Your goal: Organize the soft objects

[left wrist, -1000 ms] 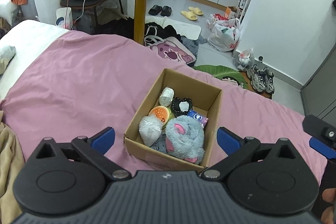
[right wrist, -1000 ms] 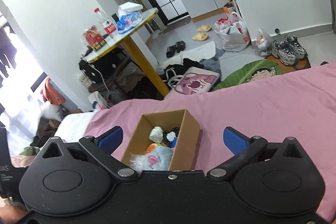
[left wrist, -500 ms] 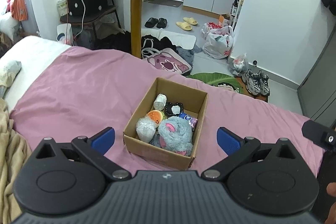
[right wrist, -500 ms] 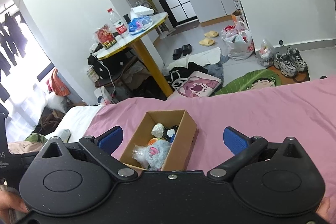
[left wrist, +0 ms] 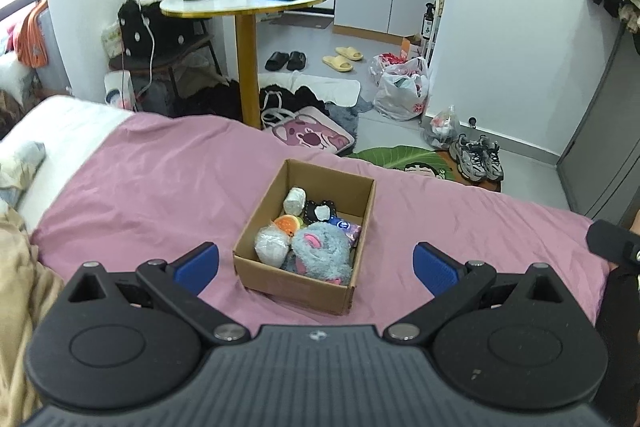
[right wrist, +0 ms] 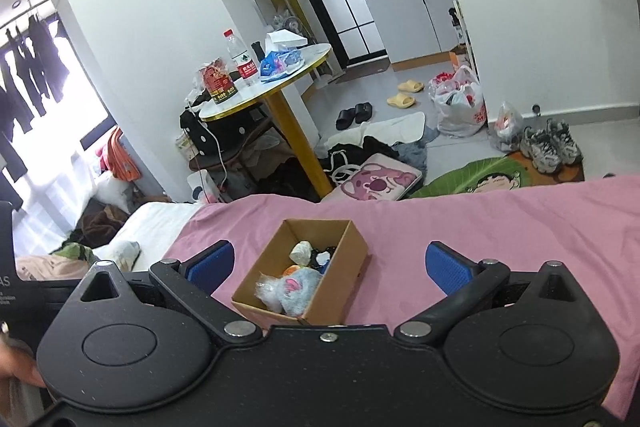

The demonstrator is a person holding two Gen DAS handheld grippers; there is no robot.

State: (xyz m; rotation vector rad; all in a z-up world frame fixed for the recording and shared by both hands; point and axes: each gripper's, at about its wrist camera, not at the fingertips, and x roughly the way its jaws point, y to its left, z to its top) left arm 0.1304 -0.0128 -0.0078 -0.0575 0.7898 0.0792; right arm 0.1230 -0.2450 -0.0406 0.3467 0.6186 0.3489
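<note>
Left gripper (left wrist: 316, 263) is wide open, blue pads (left wrist: 198, 265) splayed far apart with nothing between the jaws. Right gripper (right wrist: 330, 265) is spread just as wide and holds nothing, its own blue pads (right wrist: 444, 265) well separated. A bit of a hand (right wrist: 18, 367) shows behind and left of the right gripper's jaws.

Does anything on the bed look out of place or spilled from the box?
Nothing stands out. The cardboard box sits upright on the pink bedcover with the grey plush toy and other soft items inside. Nothing has spilled beside it.
</note>
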